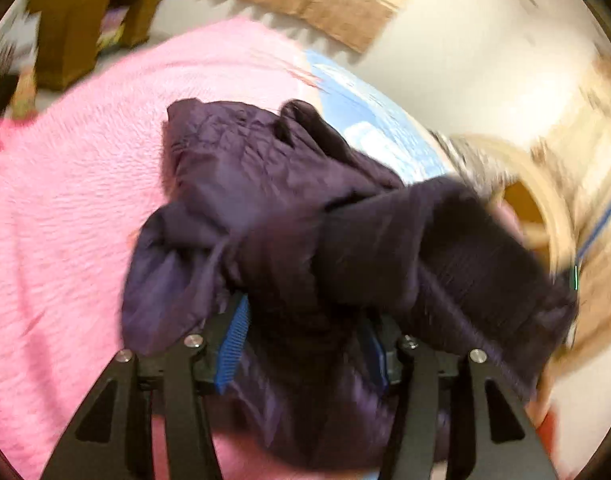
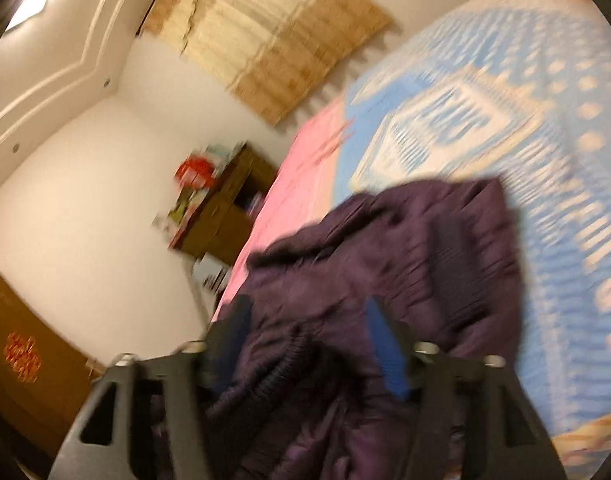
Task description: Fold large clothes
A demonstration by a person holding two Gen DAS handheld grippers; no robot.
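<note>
In the left wrist view we see the dark purple jacket (image 1: 265, 208), quilted and slightly shiny, bunched in a soft crumpled heap on the fuzzy pink blanket (image 1: 65, 200), and the left gripper (image 1: 305, 344) has its black fingers with ribbed blue pads (image 1: 233, 344) spread on both sides of a thick fold, but the blur does not let us tell if they press it. In the right wrist view we see the same jacket lying partly on the blue and cream patterned bedspread (image 2: 525, 120), with a ribbed knit cuff (image 2: 273, 364) between the parted fingers of the right gripper (image 2: 305, 344), which look released from it.
</note>
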